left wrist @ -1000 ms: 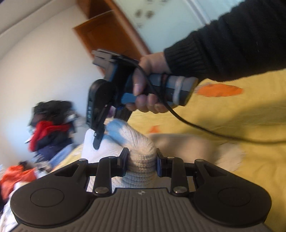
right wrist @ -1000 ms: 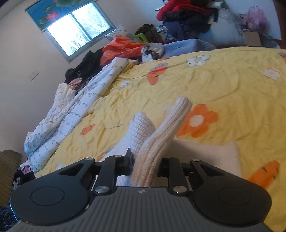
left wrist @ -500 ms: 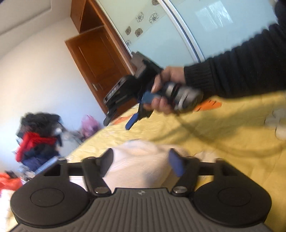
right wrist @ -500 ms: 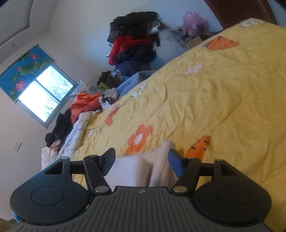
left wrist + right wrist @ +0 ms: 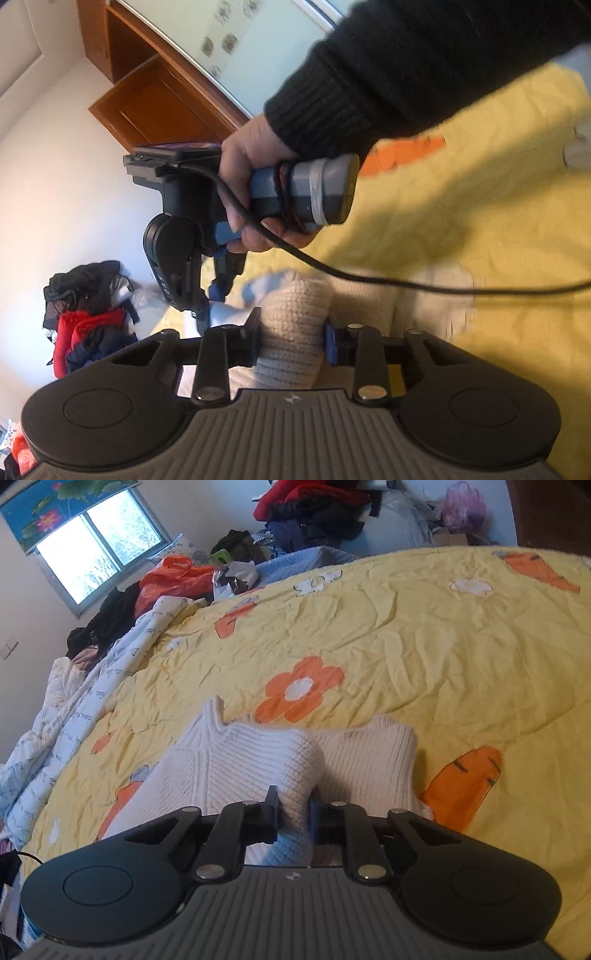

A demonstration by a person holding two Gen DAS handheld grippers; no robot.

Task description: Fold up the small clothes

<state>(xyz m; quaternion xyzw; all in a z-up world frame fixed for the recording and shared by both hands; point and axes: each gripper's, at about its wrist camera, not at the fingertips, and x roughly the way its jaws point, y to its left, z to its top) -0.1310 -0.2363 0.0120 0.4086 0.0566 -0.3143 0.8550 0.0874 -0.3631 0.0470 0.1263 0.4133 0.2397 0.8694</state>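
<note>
Pinching the cream knit sweater (image 5: 258,760), both grippers, left (image 5: 291,334) and right (image 5: 293,812), had just been closed on bunched folds; folding was judged mid-way, with flattening on the yellow quilt (image 5: 424,646) left.

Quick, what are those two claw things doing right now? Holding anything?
Left gripper: jaws just closed, clamped on the cream ribbed knit garment.
Right gripper: jaws just closed, pinching a fold of the same garment.

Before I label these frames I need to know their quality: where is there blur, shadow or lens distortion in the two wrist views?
Left wrist view: the black sleeve and the bedspread at the right edge are motion-smeared, and the arm casts a dark shadow on the yellow cloth. Right wrist view: mostly sharp, the window is blown out white, and fisheye bends the bed into a dome; the knit sweater is evenly lit.
</note>
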